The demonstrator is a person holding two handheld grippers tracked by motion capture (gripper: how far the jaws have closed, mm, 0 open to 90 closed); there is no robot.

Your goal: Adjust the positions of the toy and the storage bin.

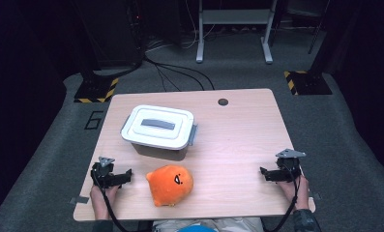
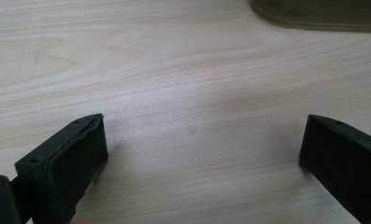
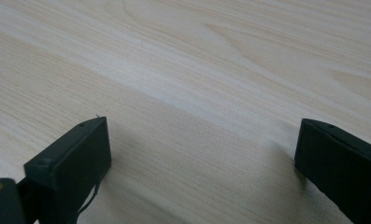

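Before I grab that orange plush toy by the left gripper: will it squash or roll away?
The orange plush toy looks soft and rounded, so it will probably squash and deform between the fingers. It likely weighs little. Its flattish underside rests on the table, so a push should slide or tumble it rather than roll it far.

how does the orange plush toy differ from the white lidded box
The orange plush toy is soft, rounded and bright, with a small face; the white lidded box is rigid, rectangular and pale, with a grey handle on its lid. The toy looks smaller and lies nearer the person; the box stands farther back. Both rest on the wooden table.
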